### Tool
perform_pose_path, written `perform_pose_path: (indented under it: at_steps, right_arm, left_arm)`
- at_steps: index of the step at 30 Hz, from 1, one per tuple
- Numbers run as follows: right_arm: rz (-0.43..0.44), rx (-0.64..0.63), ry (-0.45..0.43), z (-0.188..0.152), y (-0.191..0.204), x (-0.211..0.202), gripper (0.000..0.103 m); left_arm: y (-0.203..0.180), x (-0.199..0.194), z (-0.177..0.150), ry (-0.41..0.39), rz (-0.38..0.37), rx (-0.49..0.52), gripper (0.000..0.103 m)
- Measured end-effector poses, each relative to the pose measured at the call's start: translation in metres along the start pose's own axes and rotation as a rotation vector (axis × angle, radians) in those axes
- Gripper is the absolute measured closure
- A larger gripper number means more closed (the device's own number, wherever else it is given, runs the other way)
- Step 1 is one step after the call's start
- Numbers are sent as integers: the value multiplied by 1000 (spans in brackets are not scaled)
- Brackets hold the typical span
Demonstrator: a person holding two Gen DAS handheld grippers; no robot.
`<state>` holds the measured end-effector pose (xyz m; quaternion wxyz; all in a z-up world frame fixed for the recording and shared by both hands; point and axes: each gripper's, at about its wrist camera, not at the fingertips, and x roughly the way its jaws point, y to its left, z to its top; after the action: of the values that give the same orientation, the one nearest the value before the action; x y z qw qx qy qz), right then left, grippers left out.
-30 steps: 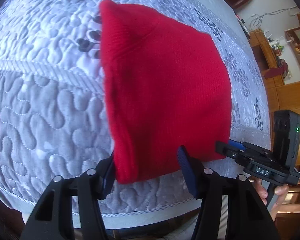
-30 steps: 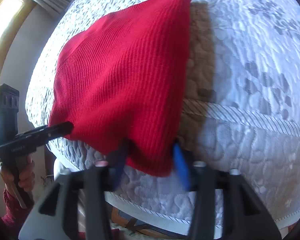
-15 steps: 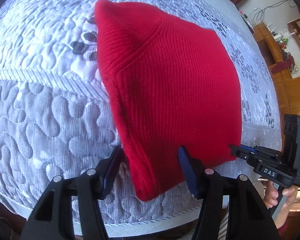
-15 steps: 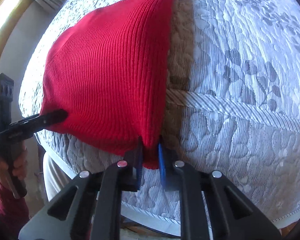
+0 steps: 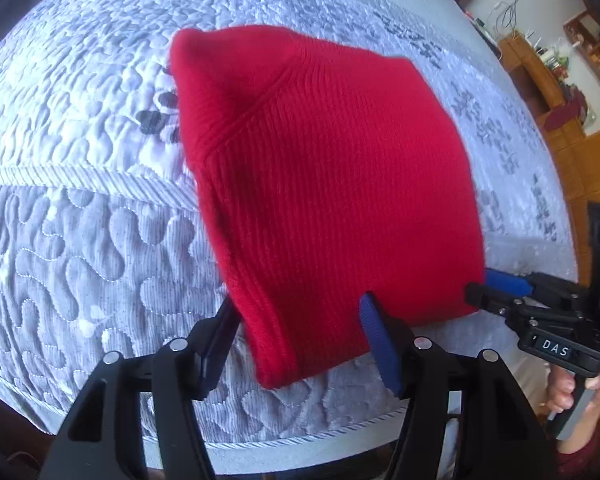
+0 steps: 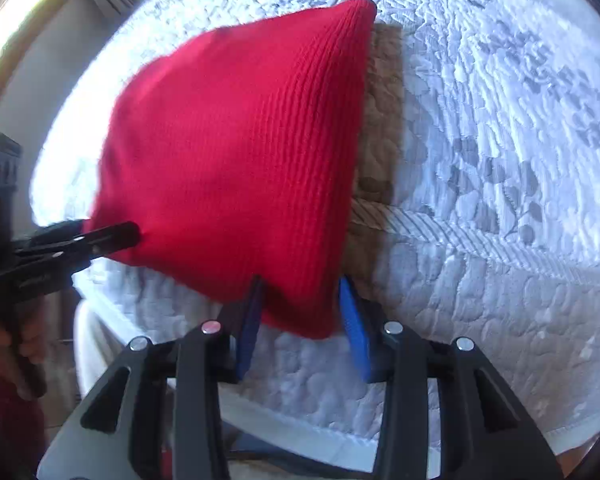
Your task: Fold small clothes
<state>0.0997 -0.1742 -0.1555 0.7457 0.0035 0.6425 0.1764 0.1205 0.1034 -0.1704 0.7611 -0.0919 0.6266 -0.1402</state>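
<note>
A quilted grey-white bedspread [image 5: 100, 240] fills both views, with wooden furniture beyond its far edge. On it lies the red rib-knit garment [image 5: 332, 200], folded to a rough wedge whose near hem runs between my two sets of fingers.

The left gripper [image 5: 300, 340] has its jaws opening, one near corner of the knit lying loose between the blue pads with daylight on either side. The right gripper [image 6: 300, 328] is also opening its jaws; the other near corner sits between those pads, close to them but, as far as I can judge, no longer pinched.

My worry is the withdrawal. If either pad snags the ribbing as I lift away, it would drag that corner up and undo the fold. The hem also lies near the bedspread's edge, so a tug toward me could slide it off.
</note>
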Motion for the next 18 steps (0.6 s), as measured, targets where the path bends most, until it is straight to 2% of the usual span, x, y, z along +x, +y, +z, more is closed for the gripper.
perform_pose_path:
  at_steps: [3,6,8,11,14,18]
  right_arm:
    - [-28,17,20,0,-2,13,66]
    - [-41,16,4,3,0,10,67]
    - [-91,-3,-40,5,3,-2,68]
    - [-180,-39,-127,13,9,-25,68]
    - [-249,-72,-194,23,13,-42,68]
    - [-273,-87,-239,34,7,-52,68]
  left_arm:
    - [-3,8,-3,-17,9,30,37]
    - [-3,3,-1,-21,-3,24,37]
    - [2,-8,5,-44,-6,1,37]
    - [14,-28,20,-96,15,-24,30]
    - [31,-34,40,-118,19,-65,28]
    - [49,-28,63,-101,-52,-117,27]
